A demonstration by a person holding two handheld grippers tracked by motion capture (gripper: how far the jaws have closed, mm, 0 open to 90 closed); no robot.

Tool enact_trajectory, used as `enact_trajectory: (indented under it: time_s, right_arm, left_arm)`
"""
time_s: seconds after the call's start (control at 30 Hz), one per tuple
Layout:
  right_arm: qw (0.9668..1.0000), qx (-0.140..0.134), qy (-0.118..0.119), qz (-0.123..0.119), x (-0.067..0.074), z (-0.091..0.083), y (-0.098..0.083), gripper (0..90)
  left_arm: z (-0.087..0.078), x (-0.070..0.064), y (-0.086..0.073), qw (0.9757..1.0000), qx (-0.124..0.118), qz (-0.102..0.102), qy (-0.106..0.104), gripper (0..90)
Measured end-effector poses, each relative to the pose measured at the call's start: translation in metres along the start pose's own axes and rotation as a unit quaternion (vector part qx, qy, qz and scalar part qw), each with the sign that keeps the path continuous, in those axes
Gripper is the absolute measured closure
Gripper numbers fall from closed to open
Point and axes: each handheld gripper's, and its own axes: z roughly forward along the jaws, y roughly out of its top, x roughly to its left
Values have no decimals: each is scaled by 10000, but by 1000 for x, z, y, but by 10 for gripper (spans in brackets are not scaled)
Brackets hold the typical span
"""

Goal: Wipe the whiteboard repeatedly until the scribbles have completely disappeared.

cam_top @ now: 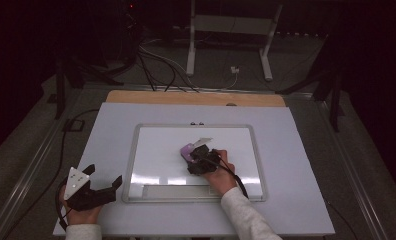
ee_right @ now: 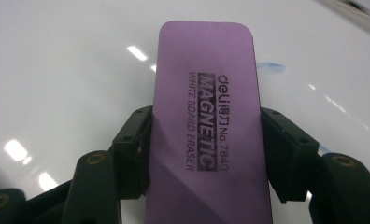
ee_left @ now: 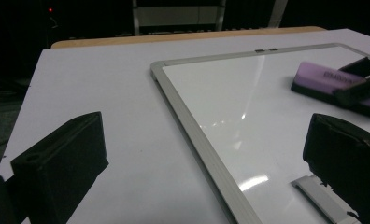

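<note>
Resting on the pale grey table top [cam_top: 111, 120] at the near left corner, the left gripper [cam_top: 106, 184] has its two black jaws spread wide with nothing between them; in the left gripper view bare table shows in the gap. Just right of it lies the silver-framed rectangular whiteboard [cam_top: 132, 150], its near-left corner close to that gripper's right jaw. Farther right, over the middle of the board, the right gripper [cam_top: 193, 155] has its jaws partly closed against the long sides of a flat purple magnetic whiteboard eraser [ee_right: 206, 93], which lies flat on the white surface and reaches out ahead of the fingertips. A faint blue smear [ee_right: 271, 66] sits just right of the eraser's far end.
</note>
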Motion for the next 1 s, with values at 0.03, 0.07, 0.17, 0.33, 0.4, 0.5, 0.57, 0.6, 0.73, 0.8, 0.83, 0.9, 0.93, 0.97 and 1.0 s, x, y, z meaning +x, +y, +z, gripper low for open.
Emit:
enact_trajectory:
  time_s: [0.03, 0.07, 0.17, 0.33, 0.4, 0.5, 0.57, 0.6, 0.73, 0.8, 0.83, 0.9, 0.93, 0.97, 1.0]
  right_arm:
    - [9999, 3, 44, -105, 4, 0, 1, 407]
    - [9998, 23, 74, -206, 7, 0, 3, 407]
    - [9999, 30, -75, -101, 0, 2, 4, 407]
    - [9985, 102, -458, 286, -25, 6, 6, 407]
    - [9951, 159, -773, 602, -46, 9, 6, 408]
    - [9917, 184, -892, 906, -59, 11, 6, 407]
    - [9902, 163, -801, 1132, -66, 12, 6, 407]
    - [9902, 166, -830, 1109, -65, 12, 6, 408]
    - [9966, 166, -481, 643, -40, 12, 11, 407]
    - [9983, 152, -357, 434, -29, 12, 13, 407]
    - [9983, 152, -357, 434, -29, 12, 13, 407]
    - [9998, 167, -28, 122, -12, 10, 15, 407]
    - [9998, 175, -1, 51, -8, 10, 16, 407]
    - [9998, 181, -43, -2, -7, 10, 16, 407]
    - [9998, 181, -43, -2, -7, 10, 16, 407]
  left_arm:
    - [0, 0, 0, 10000, 0, -4, 3, 6]
    - [0, 1, 0, 10000, -8, -17, 5, 5]
    - [-1, 1, 0, 10000, -14, -18, 10, 6]
    - [-2, 1, -1, 10000, -19, -37, 21, 6]
    - [-2, 2, -1, 10000, -11, -33, 23, 6]
    - [-2, 2, -1, 10000, -8, -22, 16, 6]
    - [-1, 1, -1, 10000, -2, -17, 9, 6]
    - [-1, 1, -1, 10000, 6, -12, 7, 6]
    - [0, 0, 0, 10000, 23, 16, -11, 6]
    - [1, -1, 0, 10000, 24, 18, -8, 6]
    - [0, -1, 0, 10000, 25, 19, -5, 6]
    - [0, 0, -1, 10000, 22, 10, -3, 6]
    - [0, 0, -1, 10000, 18, 5, 0, 5]
    - [0, 0, -1, 10000, 18, 2, 0, 6]
    - [0, 0, -1, 10000, 21, 3, 2, 6]
